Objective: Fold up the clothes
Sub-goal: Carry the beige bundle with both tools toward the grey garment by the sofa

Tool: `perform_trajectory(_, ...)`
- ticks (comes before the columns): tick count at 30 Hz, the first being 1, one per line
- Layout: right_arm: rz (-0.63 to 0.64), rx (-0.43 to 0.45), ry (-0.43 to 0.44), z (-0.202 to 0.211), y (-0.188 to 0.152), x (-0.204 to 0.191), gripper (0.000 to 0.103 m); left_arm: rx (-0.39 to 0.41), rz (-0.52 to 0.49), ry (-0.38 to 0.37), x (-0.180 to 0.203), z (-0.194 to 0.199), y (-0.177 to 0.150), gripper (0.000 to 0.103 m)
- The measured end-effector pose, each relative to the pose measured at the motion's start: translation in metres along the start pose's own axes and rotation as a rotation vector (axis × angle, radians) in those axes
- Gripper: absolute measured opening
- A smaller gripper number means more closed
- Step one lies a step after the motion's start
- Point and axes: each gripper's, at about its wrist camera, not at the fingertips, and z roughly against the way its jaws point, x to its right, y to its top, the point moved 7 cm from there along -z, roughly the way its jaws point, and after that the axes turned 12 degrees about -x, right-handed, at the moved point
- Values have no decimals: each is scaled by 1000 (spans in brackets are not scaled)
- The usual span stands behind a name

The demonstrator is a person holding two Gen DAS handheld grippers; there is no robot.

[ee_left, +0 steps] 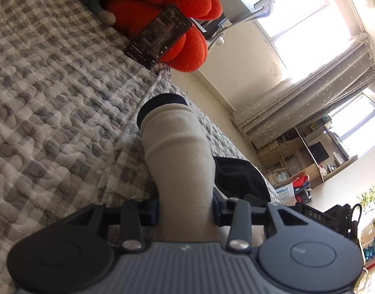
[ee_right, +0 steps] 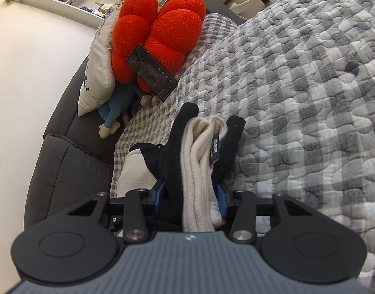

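Note:
The garment is beige fleece with black trim. In the left wrist view a beige sleeve-like part with a black cuff runs up from between the jaws, and my left gripper is shut on it. A black portion hangs to its right. In the right wrist view my right gripper is shut on a bunched stack of black and cream folds bearing a small black label. Another beige part lies just left of it. The cloth hides both grippers' fingertips.
A grey and white checked quilt covers the sofa. A red lobed cushion with a phone leaning on it sits at the far end, beside a white pillow and a blue plush toy. The dark sofa arm lies left.

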Motion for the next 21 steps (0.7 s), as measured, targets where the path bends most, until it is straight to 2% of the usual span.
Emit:
perform_trajectory(7, 137, -136, 61, -64, -12, -70, 46, 167, 83, 61, -38, 84, 3, 40)
perform_trajectory(14, 297, -281, 109, -134, -37, -140, 46, 333, 205, 122, -80, 168, -12, 40)
perform_trajectory(21, 419, -435, 229, -210, -62, -212, 46, 547, 276, 251, -105, 249, -31, 40)
